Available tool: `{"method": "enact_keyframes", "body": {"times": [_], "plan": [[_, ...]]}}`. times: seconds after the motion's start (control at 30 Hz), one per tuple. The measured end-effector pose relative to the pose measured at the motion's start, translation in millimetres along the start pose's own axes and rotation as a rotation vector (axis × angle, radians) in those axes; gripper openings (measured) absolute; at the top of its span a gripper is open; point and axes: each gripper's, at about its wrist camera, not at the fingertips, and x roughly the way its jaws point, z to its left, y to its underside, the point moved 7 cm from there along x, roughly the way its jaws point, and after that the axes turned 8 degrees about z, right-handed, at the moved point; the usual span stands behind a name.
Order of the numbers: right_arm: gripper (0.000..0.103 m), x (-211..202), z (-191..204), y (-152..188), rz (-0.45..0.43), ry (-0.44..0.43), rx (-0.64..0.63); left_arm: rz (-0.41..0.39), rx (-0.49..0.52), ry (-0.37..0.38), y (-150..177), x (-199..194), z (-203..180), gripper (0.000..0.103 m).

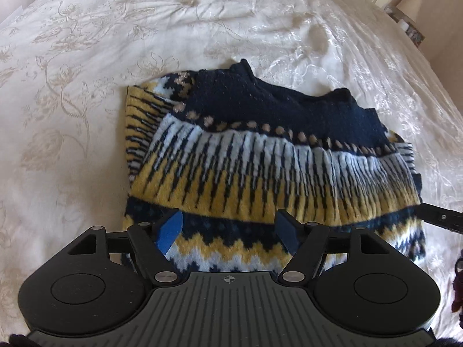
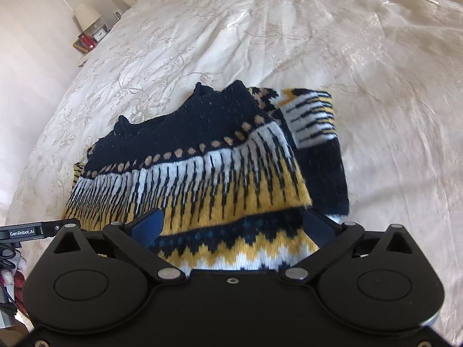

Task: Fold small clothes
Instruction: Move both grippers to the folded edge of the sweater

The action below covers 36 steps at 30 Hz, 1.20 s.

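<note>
Folded sweater [image 1: 260, 156] lying on a cream bedspread [image 1: 86, 86].
Left gripper [image 1: 228, 231] and right gripper [image 2: 231, 225] hang over the sweater's near patterned edge; both sets of jaws stand spread, pads clear of the knit, pinching nothing.

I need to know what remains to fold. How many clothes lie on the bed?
1. The patterned sweater, already folded, lies in the middle of the bedspread, just beyond both open jaws. Dark fabric at the frame edge could be another item; I cannot tell.
</note>
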Motion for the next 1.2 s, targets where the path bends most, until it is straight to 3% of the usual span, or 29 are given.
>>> {"method": "enact_keyframes", "body": {"times": [0.4,0.77,0.93,1.2], "plan": [[0.102,-14,-30,48,0.023,-0.029,0.133,0.053,0.029,-0.003,36,-3,-32,0.073],[0.102,-9,-60,42,0.05,-0.072,0.195,0.082,0.056,-0.054,29,27,-57,0.073],[0.102,-9,-64,41,0.062,-0.124,0.182,0.129,0.14,-0.118,40,55,-66,0.082],[0.102,4,-68,19,0.072,-0.216,0.154,0.132,0.128,-0.109,45,62,-67,0.092]]}}
